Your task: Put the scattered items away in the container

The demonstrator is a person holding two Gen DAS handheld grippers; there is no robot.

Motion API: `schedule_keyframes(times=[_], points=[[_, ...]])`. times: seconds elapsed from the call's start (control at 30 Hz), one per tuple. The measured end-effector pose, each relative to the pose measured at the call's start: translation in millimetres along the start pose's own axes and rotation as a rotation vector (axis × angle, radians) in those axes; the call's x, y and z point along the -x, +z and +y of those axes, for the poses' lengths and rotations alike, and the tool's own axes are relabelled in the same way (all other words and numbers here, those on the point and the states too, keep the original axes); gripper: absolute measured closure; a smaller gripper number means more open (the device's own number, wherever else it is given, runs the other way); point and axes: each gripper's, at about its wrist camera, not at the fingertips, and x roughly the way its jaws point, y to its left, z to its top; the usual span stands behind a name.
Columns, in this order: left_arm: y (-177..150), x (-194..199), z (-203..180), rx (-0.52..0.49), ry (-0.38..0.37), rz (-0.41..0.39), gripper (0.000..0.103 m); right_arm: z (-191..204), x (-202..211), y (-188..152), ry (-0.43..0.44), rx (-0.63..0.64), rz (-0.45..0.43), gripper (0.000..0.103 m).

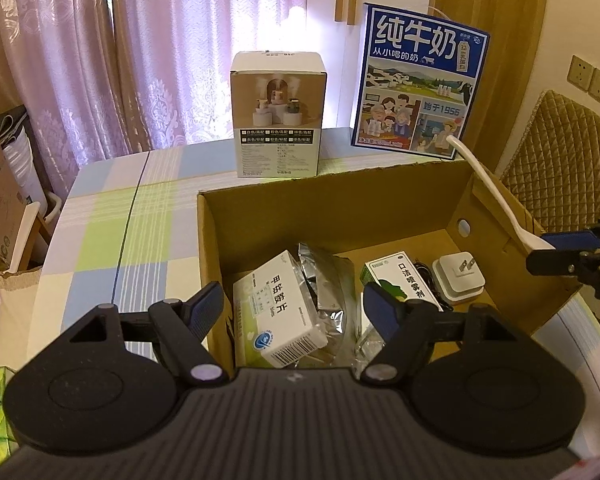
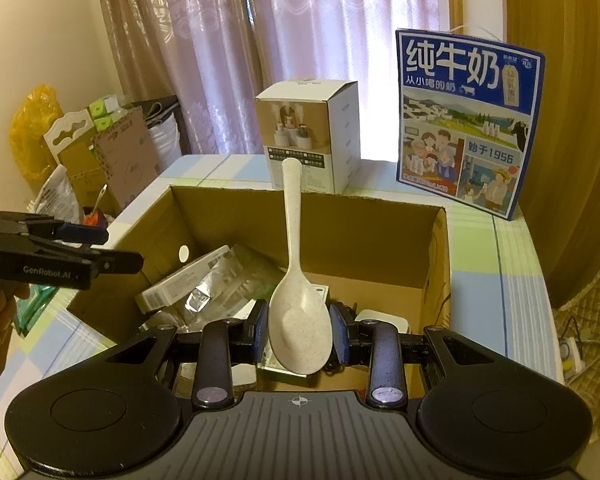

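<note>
Above the open brown cardboard box [image 2: 436, 248] the right gripper [image 2: 299, 334] clamps its jaws on one speckled white plastic rice spoon [image 2: 298, 312] — handle up — while the left gripper [image 1: 296, 306] holds its jaws wide, empty.

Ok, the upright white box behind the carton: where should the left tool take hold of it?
Grip the white box across its two flat side walls, near the top, coming in from the front over the carton's far rim. It stands upright, printed face toward the open left tool, sides parallel and free. It looks wide, so open fully.
</note>
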Motion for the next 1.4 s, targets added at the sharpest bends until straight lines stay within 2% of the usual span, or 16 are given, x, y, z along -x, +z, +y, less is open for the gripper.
schedule_keyframes(times=[0.4, 0.43, 0.47, 0.5, 1.3, 1.4], points=[[-1.6, 4.4, -2.7, 0.005, -0.006, 0.0, 0.029, -2.8, -8.6, 2.6, -0.006, -0.032, -0.015, 0.071], [-1.8, 4.2, -3.3, 0.004, -0.006, 0.001, 0.029, -3.0, -10.3, 2.7, -0.009, -0.027, -0.019, 0.063], [-2.1, 3.9, -3.3, 0.004, -0.007, 0.002, 0.029, -2.5, -11.0, 2.1, -0.021, -0.024, -0.024, 0.033], [-2.8, 3.7, -3.7, 0.005, -0.008, 0.004, 0.029, -2.1, -10.1, 0.5, -0.029, -0.023, -0.038, 0.02], [-9.8, 5.5, -4.2, 0.021, -0.004, 0.013, 0.027, -0.5, -7.2, -7.6, -0.028, -0.017, -0.004, 0.02], [-10.2, 7.9, -4.7, 0.021, 0.0, 0.01, 0.026, 1.2, -6.0, -7.3, -0.037, -0.017, 0.003, 0.015]])
